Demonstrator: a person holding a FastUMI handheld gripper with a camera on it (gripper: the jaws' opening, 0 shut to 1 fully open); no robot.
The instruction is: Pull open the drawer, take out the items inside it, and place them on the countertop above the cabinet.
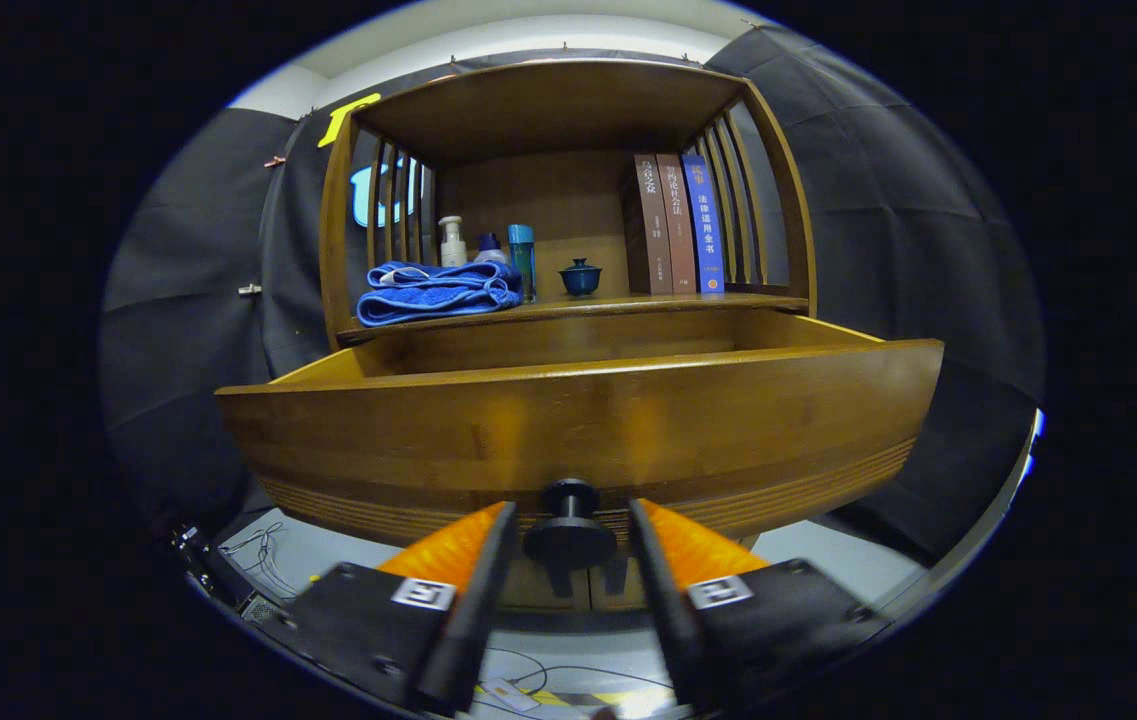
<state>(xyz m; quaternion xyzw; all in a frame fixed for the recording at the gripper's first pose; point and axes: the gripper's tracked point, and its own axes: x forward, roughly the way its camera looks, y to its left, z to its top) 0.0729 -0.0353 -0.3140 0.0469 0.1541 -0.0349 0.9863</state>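
Wooden cabinet drawer (578, 420): pulled out, front panel facing the fingers; contents hidden behind the panel. Round dark knob (569, 525): centred low on the front, between the fingers (476, 570), which flank it, spread; contact uncertain. Bench (568, 308) above: folded blue towel (436, 291), bottles, small blue lidded cup (580, 277), three upright books (678, 222).

Knob (569, 525) between the fingers (473, 570) (drawer (578, 430) behind).
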